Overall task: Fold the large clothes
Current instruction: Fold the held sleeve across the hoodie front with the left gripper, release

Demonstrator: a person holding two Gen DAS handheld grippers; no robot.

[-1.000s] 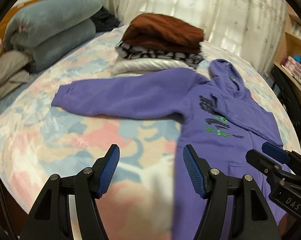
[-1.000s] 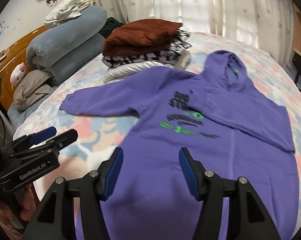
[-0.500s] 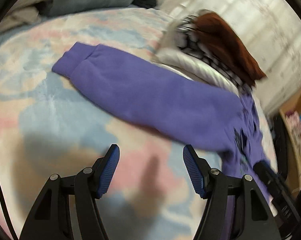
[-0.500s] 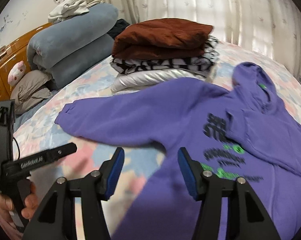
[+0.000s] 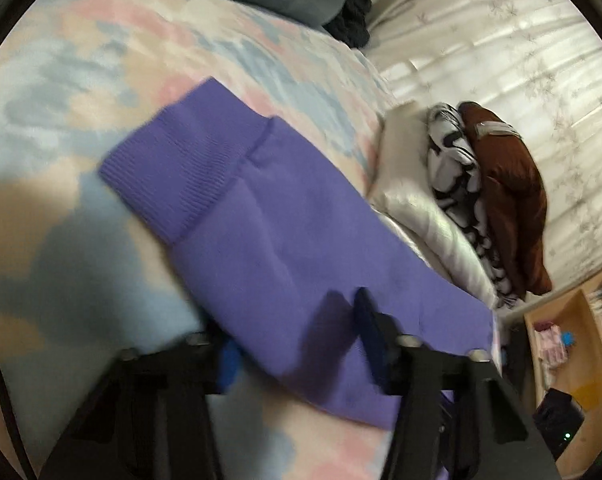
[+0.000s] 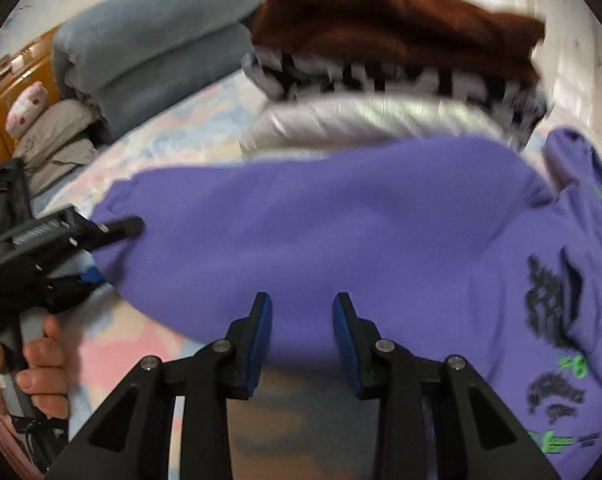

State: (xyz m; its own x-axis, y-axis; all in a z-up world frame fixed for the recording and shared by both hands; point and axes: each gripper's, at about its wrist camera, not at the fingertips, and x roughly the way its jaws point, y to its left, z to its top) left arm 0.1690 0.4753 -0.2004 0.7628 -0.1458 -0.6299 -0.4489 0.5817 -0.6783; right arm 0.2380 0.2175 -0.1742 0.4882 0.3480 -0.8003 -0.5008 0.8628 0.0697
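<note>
A purple hoodie (image 6: 381,240) lies flat on the pastel bedspread (image 5: 81,60), its left sleeve (image 5: 269,240) stretched out with the ribbed cuff (image 5: 177,172) at the end. My left gripper (image 5: 297,332) is open with the sleeve between its jaws, one finger under the cloth and one over it, well behind the cuff. It shows from the side in the right wrist view (image 6: 89,252). My right gripper (image 6: 301,340) is open, fingers at the sleeve's near edge, closer to the hoodie's body.
A stack of folded clothes, brown on top (image 6: 401,28), then black-and-white, then silver (image 6: 361,120), sits just beyond the sleeve. Folded grey-blue quilts (image 6: 153,52) and pillows lie at the headboard. A wooden shelf (image 5: 573,344) stands past the bed.
Both grippers have moved forward and down onto the sleeve. The left one has slid its jaws around the sleeve near the cuff. The right one's jaws have narrowed.
</note>
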